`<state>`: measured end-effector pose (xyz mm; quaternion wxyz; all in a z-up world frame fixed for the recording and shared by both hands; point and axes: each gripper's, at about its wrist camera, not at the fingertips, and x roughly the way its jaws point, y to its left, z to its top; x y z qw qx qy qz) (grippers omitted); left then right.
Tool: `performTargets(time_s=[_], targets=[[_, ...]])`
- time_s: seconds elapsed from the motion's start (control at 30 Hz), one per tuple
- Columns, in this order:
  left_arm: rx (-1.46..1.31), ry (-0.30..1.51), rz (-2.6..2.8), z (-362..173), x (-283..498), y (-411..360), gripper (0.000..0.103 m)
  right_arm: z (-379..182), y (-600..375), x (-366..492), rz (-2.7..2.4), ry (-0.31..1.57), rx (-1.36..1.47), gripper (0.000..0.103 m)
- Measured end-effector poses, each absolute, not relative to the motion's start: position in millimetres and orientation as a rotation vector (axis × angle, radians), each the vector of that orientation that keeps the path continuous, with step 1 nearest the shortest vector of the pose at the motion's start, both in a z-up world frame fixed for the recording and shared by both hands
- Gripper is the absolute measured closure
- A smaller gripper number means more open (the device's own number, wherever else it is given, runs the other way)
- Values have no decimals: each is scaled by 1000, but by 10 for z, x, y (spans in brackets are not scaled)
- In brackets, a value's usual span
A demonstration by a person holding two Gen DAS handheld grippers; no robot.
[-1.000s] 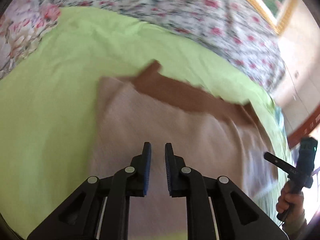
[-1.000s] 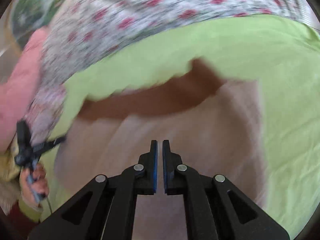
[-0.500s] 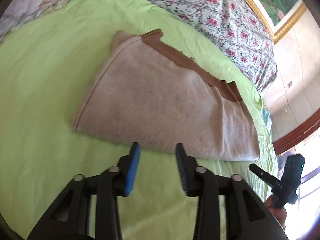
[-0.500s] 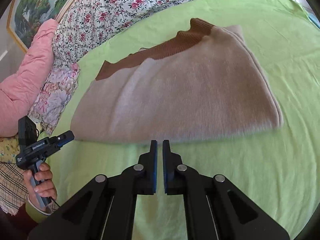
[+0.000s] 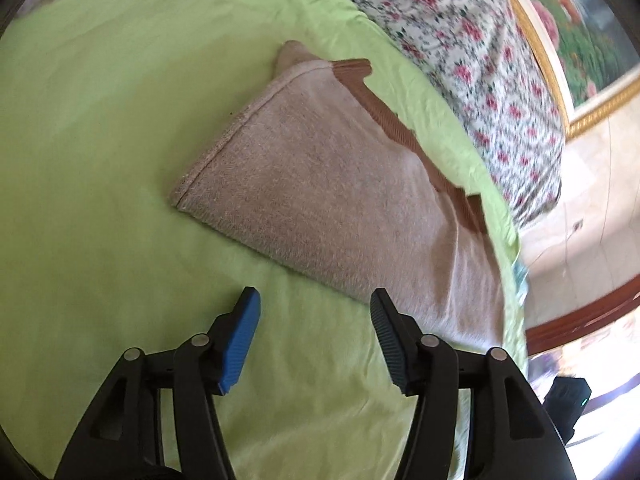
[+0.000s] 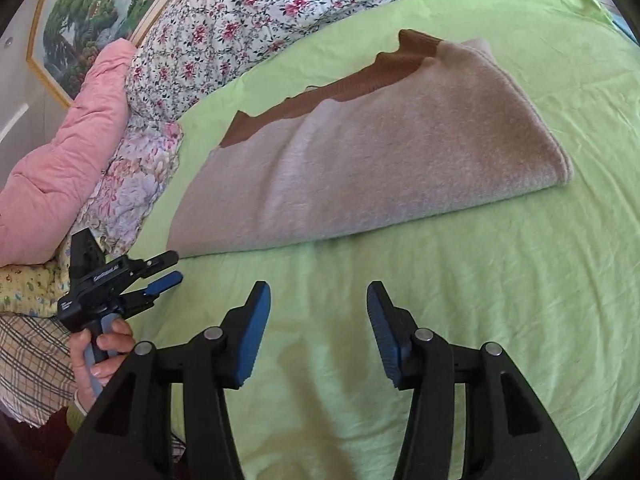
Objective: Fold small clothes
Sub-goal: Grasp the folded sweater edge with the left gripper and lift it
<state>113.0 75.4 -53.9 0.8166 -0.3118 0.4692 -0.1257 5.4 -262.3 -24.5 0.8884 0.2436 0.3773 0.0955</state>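
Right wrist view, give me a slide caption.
Right gripper open above the green sheet, folded beige sweater lying ahead.

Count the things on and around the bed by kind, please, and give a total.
Folded beige garment: 1
Green sheet: 1
Floral quilt: 1
Pink quilt: 1
Framed picture: 1
Grippers: 2, left gripper and right gripper, both open and empty
Total: 7

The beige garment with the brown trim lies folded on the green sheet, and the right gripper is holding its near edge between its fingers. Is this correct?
Not quite. The beige garment with its brown trim does lie folded on the green sheet, but the right gripper holds nothing: the right wrist view shows its jaws, which have just been opening, apart over bare sheet, short of the garment's near edge.
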Motion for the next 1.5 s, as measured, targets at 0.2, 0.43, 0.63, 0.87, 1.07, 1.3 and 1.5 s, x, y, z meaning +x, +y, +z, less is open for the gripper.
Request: performTargets(time_s=[0.2, 0.43, 0.63, 0.87, 1.07, 1.3, 1.5], targets=[[-723, 969, -216, -618, 1366, 795, 43, -228, -2616, 82, 208, 783, 511, 51], [-779, 911, -119, -621, 1663, 873, 43, -261, -2690, 94, 199, 788, 531, 51], [-672, 884, -67, -493, 1856, 750, 62, -242, -2774, 139, 204, 779, 547, 51], [-524, 802, -94, -205, 1845, 492, 91, -108, -2951, 322, 226, 752, 558, 51], [-305, 707, -230, 218, 1720, -172, 93, -5, -3181, 579, 235, 713, 597, 51], [-129, 722, -417, 203, 1639, -1013, 93, -23, -3420, 994, 263, 725, 670, 51], [-75, 789, -471, -44, 1626, -1371, 93, -66, -3234, 1570, 427, 789, 727, 49]])
